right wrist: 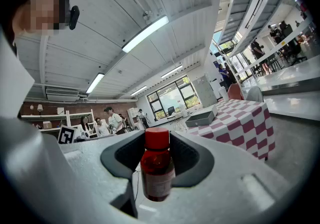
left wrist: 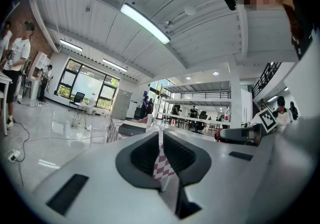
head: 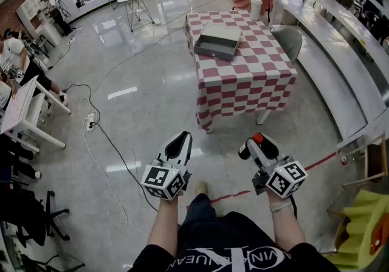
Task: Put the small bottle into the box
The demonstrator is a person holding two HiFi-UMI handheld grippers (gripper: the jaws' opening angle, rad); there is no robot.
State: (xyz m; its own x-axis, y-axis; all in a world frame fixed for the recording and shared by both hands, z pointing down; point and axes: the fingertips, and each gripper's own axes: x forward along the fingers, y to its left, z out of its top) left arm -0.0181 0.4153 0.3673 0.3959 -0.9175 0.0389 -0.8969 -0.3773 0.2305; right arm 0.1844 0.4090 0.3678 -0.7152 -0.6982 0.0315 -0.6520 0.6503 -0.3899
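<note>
A small amber bottle with a red cap stands between the dark pads of my right gripper, which is shut on it. In the head view the right gripper is held low over the floor and the bottle's red cap shows at its tip. My left gripper hangs beside it, jaws together with nothing in them; in its own view the left gripper shows only a thin slit. The open grey box lies on the red-and-white checked table ahead, well beyond both grippers.
A white cup stands at the table's far edge and a grey chair is at its right. A long white bench runs along the right. Cables trail over the glossy floor at left, near desks and seated people.
</note>
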